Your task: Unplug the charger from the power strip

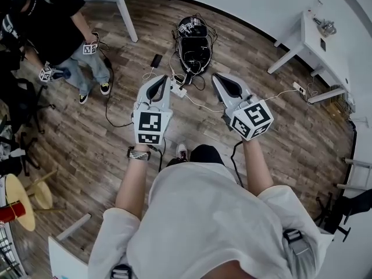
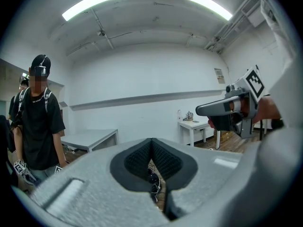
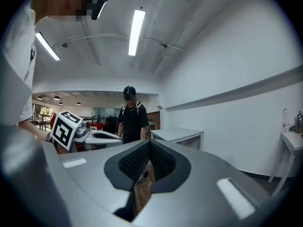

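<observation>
Both grippers are closed and empty, jaws pressed pad to pad with only floor showing through the slit below them.

Well left of the white plastic power strip [image 1: 178, 89] stands another person in a black shirt [image 1: 49, 22]. My grey left gripper [image 1: 160, 81] hangs just left of the strip and above it, pointing nearly level. Just beyond the strip and slightly left lies a small flat black rectangle [image 1: 156, 60], and straight beyond the strip sits a black helmet-shaped device [image 1: 195, 39] trailing a tangle of dark cables.

The strip itself lies on the brown wood-plank floor [image 1: 116, 150], between the two gripper tips as the head view shows them. The charger should be one of the small bodies plugged into it; at this size I cannot pick it out from the cables around it. A thin white cable [image 1: 261, 97] runs off the strip to the right.

My grey right gripper [image 1: 222, 81] hangs just right of the strip, and a white table [image 1: 308, 36] stands well right of it.

I judge the charger light, rigid and smooth-sided, held only by the friction of its prongs. The strip looks light too and would likely lift with it, so I would pin the strip with one gripper, take the charger by its flat sides, not its limp cord, and pull straight out.
</observation>
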Demonstrator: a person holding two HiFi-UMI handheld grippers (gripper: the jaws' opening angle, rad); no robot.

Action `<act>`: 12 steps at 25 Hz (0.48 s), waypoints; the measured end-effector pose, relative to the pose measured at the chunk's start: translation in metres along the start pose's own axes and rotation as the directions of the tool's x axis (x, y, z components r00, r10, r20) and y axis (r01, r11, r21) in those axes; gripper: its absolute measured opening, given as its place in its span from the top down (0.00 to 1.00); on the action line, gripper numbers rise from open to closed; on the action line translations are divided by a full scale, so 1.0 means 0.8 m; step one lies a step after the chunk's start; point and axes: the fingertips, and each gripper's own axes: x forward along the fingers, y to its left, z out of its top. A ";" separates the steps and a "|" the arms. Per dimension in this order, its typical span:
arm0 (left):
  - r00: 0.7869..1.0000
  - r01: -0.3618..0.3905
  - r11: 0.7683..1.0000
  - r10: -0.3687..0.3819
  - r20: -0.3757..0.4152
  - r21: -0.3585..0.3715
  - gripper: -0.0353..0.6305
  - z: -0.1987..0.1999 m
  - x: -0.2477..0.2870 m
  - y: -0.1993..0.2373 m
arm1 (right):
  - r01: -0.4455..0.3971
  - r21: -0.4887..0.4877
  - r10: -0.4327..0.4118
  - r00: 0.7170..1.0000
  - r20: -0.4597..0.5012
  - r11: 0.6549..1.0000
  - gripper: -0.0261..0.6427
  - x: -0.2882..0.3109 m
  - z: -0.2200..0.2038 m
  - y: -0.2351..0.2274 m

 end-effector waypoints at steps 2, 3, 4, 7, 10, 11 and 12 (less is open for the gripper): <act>1.000 -0.008 1.000 0.008 -0.011 -0.012 0.94 -0.008 0.003 0.007 | 0.001 0.004 -0.001 1.000 -0.007 1.000 0.96 0.005 -0.004 -0.003; 1.000 -0.013 1.000 0.013 -0.018 -0.019 0.94 -0.011 0.005 0.010 | 0.005 0.007 -0.005 1.000 -0.009 1.000 0.96 0.007 -0.005 -0.006; 1.000 -0.017 1.000 0.016 -0.024 -0.025 0.94 -0.014 0.008 0.013 | 0.010 0.011 -0.010 1.000 -0.011 1.000 0.96 0.009 -0.006 -0.009; 0.999 -0.019 0.999 0.017 -0.037 -0.037 0.94 -0.018 0.016 0.017 | 0.022 0.026 -0.022 1.000 -0.015 0.999 0.96 0.013 -0.009 -0.021; 0.999 -0.023 0.999 0.020 -0.050 -0.044 0.94 -0.021 0.030 0.021 | 0.019 0.035 -0.019 1.000 -0.021 0.999 0.96 0.020 -0.010 -0.031; 0.998 -0.026 0.998 0.024 -0.054 -0.048 0.94 -0.021 0.035 0.022 | 0.018 0.037 -0.017 1.000 -0.024 0.999 0.96 0.021 -0.011 -0.035; 0.998 -0.031 0.998 0.028 -0.057 -0.053 0.94 -0.020 0.040 0.023 | 0.016 0.039 -0.015 1.000 -0.026 0.999 0.96 0.022 -0.011 -0.040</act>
